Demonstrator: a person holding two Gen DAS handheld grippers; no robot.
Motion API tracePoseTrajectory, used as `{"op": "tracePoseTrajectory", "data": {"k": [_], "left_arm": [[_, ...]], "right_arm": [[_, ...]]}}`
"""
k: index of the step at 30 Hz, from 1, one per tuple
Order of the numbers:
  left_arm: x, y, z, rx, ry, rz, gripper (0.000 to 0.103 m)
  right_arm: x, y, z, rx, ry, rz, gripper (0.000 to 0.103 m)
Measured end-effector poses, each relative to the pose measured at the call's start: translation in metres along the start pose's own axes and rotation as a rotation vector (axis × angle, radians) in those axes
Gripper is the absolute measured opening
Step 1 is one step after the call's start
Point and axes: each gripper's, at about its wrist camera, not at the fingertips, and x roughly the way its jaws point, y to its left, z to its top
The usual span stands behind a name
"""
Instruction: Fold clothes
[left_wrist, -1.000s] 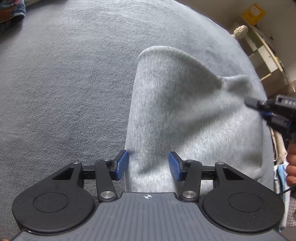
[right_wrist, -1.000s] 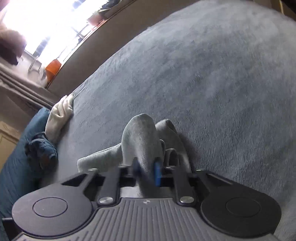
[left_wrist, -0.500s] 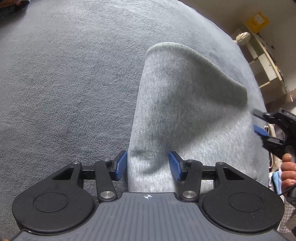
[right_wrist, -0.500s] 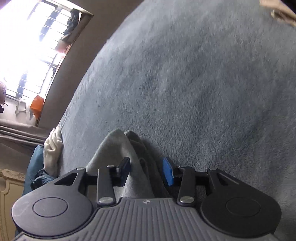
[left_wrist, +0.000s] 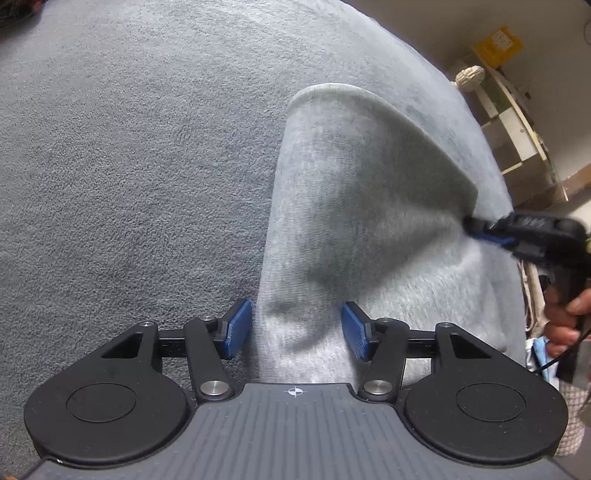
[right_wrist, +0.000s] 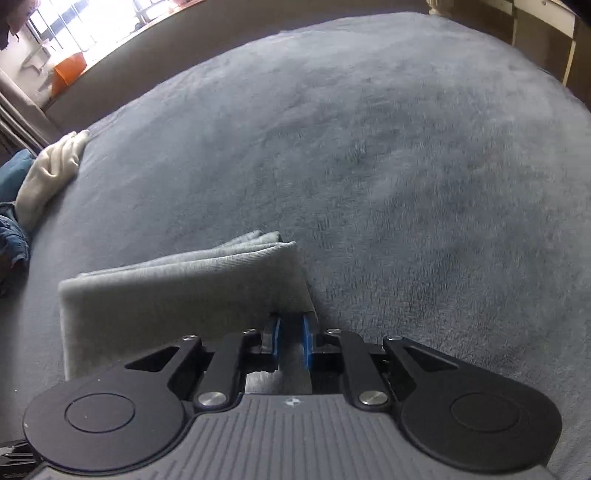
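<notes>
Right gripper (right_wrist: 290, 341) pinched the light grey knit garment (left_wrist: 354, 206); left gripper (left_wrist: 297, 332) gaped wide around it. With just one pinch, that fold could've easily slumped.

A home bedroom: grey fleece bedspread (right_wrist: 369, 129), spare laundry (right_wrist: 48, 170), barred window (right_wrist: 92, 22), shelves (left_wrist: 513, 122).

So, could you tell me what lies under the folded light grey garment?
The folded light grey garment rests on the plush dark grey blanket; whatever lies beneath its layers is covered.
</notes>
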Motion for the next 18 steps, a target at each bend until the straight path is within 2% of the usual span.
{"op": "tracePoseTrajectory", "data": {"k": [3, 6, 8, 11, 12, 14, 18], "left_arm": [[0.000, 0.003, -0.001, -0.004, -0.004, -0.012, 0.054], [0.001, 0.007, -0.002, -0.015, -0.007, -0.024, 0.054], [0.001, 0.009, -0.003, -0.022, -0.009, -0.032, 0.054], [0.001, 0.012, -0.004, -0.033, -0.012, -0.044, 0.054], [0.001, 0.014, -0.004, -0.036, -0.013, -0.048, 0.054], [0.002, 0.016, -0.005, -0.043, -0.016, -0.056, 0.054], [0.000, 0.015, -0.008, -0.035, -0.017, -0.056, 0.054]], "right_arm": [[-0.035, 0.042, 0.006, -0.146, -0.090, 0.119, 0.013], [-0.032, 0.096, 0.007, -0.296, -0.044, 0.286, 0.013], [-0.010, 0.128, 0.005, -0.360, 0.004, 0.351, 0.013], [0.042, 0.151, 0.003, -0.352, 0.058, 0.323, 0.012], [0.060, 0.152, 0.003, -0.330, 0.076, 0.287, 0.011], [0.084, 0.147, 0.002, -0.272, 0.089, 0.269, 0.008], [0.076, 0.143, -0.004, -0.283, 0.059, 0.255, 0.006]]}}
